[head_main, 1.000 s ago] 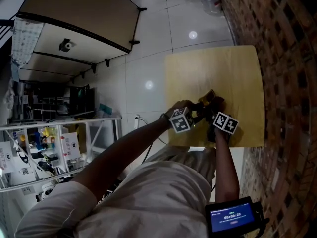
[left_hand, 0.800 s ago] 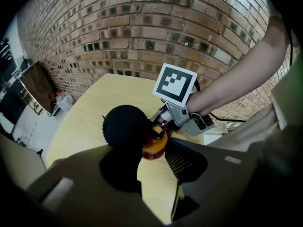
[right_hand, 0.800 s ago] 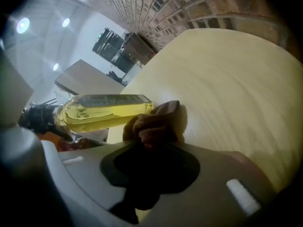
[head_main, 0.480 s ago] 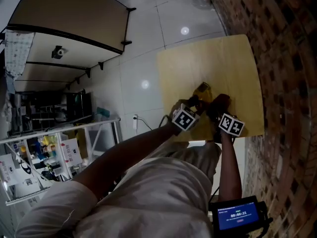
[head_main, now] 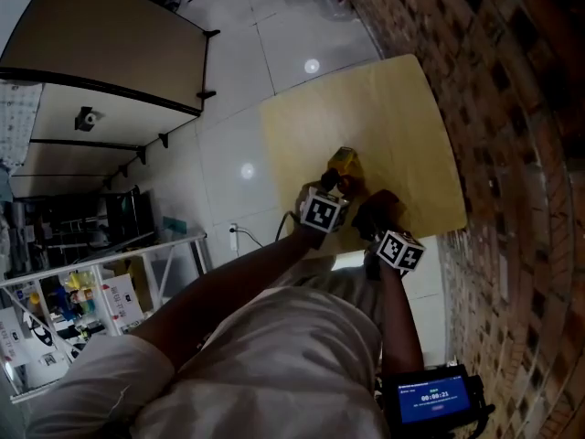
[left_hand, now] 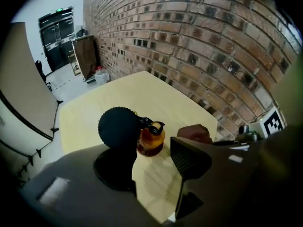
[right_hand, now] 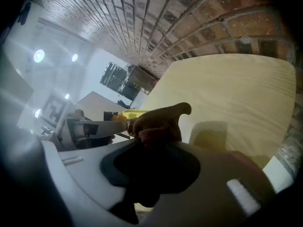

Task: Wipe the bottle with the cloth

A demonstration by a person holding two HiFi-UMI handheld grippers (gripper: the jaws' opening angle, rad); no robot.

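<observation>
Lower right, the right gripper's (head_main: 373, 214) jaws clench a bunched brown cloth (right_hand: 158, 122), ready to wipe. Just above, the left gripper's (head_main: 334, 184) jaws have just been opening, released around the amber bottle (left_hand: 150, 140) between their tips on the bench (head_main: 388, 117), probably to regrip.

The bottle (left_hand: 150, 143) is amber with a black top. The cloth (right_hand: 158, 124) is dark reddish brown. The table (head_main: 384, 108) is pale yellow wood grain. At right, the wall (head_main: 494, 80) is red-brown brick. At far left, the floor (head_main: 274, 44) is glossy white tile.
</observation>
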